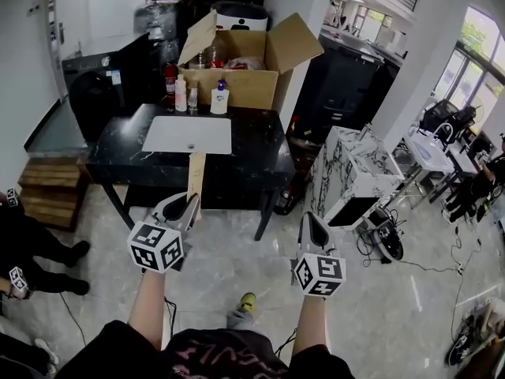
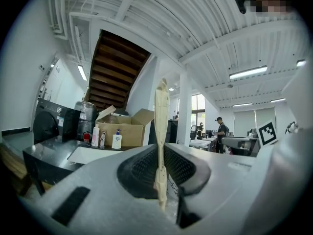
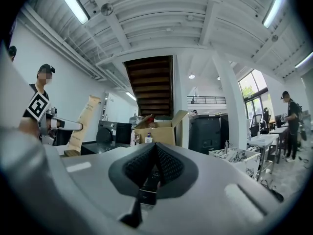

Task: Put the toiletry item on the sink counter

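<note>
In the head view my left gripper [image 1: 184, 208] clamps the thin beige packet [image 1: 196, 174] short of the sink counter [image 1: 260, 158], the left gripper view shows that pinch edge-on, so I'd advance steadily, and the right gripper view shows the right gripper [image 3: 152, 169] closed, empty.

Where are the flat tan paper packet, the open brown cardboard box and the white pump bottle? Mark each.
flat tan paper packet [image 1: 195, 174], head view, middle of its strip.
open brown cardboard box [image 1: 237, 87], head view, front wall.
white pump bottle [image 1: 219, 101], head view, its body.
</note>
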Action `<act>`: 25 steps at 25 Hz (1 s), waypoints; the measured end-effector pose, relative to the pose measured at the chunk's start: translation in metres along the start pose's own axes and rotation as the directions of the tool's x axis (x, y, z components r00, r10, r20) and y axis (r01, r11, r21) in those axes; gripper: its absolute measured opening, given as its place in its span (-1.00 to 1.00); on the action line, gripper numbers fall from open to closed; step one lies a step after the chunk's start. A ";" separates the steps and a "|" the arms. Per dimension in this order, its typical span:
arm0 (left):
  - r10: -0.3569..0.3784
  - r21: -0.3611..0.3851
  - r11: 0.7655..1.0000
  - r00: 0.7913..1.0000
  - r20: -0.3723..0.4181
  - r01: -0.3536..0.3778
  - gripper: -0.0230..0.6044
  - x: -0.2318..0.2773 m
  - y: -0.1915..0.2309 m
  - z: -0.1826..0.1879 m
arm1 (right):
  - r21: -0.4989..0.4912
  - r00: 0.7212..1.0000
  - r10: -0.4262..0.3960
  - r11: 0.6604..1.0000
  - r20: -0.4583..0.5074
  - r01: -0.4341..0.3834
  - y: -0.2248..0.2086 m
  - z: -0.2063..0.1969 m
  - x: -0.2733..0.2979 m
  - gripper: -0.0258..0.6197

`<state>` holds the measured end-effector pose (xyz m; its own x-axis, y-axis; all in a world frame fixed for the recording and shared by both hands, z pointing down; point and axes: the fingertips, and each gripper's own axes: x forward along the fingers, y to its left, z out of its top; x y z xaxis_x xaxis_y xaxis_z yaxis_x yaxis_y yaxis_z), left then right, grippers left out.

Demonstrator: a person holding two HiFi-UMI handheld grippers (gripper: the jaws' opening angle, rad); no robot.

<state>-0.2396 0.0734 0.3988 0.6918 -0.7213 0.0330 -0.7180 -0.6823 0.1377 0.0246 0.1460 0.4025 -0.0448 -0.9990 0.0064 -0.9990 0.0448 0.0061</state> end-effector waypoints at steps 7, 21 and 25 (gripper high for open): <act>0.013 -0.001 1.000 1.000 -0.024 -0.013 -0.82 0.052 0.011 -0.010 | 0.009 1.000 0.019 1.000 -0.003 -0.019 -0.029 -0.009 0.047 -0.88; 0.059 0.013 0.998 0.997 -0.045 -0.059 -0.82 0.181 0.025 0.002 | 0.035 0.997 0.074 0.997 -0.012 -0.074 -0.110 -0.013 0.159 -0.88; 0.081 0.023 0.997 0.996 -0.042 -0.080 -0.81 0.213 0.023 0.009 | 0.046 0.995 0.101 0.994 -0.005 -0.101 -0.132 -0.009 0.185 -0.88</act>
<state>-0.1097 -0.0971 0.4004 0.6340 -0.7686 0.0856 -0.7727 -0.6248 0.1122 0.1484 -0.0442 0.4122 -0.1453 -0.9893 0.0121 -0.9886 0.1447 -0.0405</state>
